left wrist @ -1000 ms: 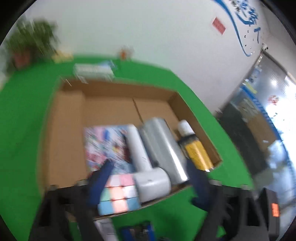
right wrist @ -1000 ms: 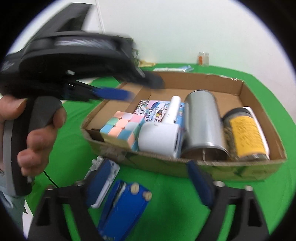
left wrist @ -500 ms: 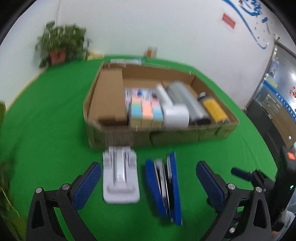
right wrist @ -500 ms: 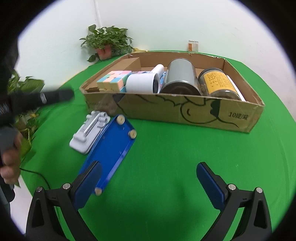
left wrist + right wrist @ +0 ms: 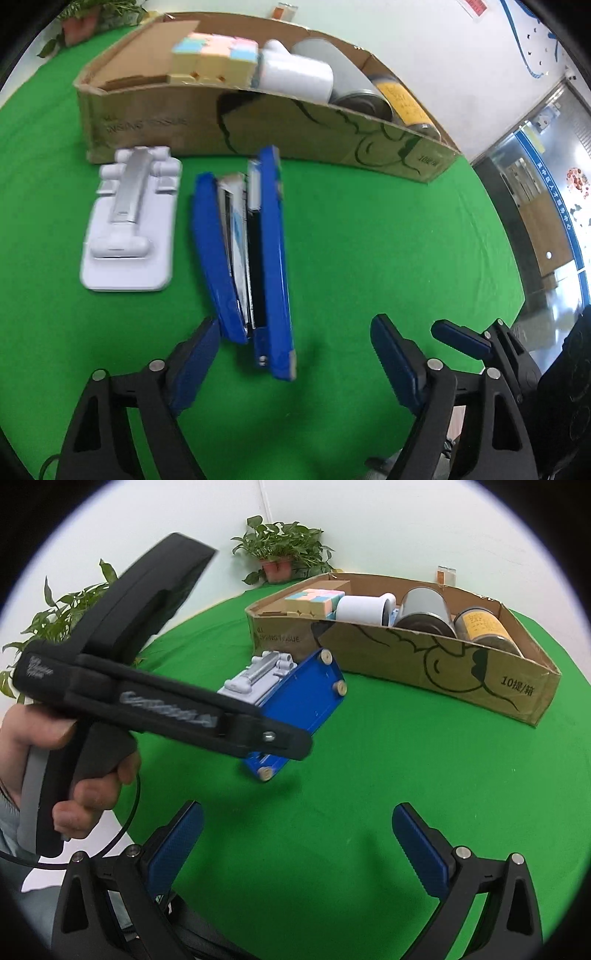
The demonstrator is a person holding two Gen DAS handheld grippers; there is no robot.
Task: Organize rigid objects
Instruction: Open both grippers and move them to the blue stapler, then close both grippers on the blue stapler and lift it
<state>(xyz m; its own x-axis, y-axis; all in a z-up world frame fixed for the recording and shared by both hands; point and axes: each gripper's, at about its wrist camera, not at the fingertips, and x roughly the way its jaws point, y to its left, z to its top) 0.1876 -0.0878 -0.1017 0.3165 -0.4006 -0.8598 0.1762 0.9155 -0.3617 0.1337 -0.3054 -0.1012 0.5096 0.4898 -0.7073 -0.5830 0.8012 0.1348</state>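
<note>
1. My left gripper [image 5: 295,354] is open; its jaws have just been closing, with the near end of the blue stapler [image 5: 255,258] between them, not yet pressed.
2. The stapler lies on its side on the green cloth [image 5: 369,240], beside the white stand [image 5: 129,221], in front of the cardboard box [image 5: 258,133].
3. I judge it stiff, rather heavy and smooth, so I should grip across both blue arms.
4. My right gripper [image 5: 295,845] is wide open and empty.
</note>
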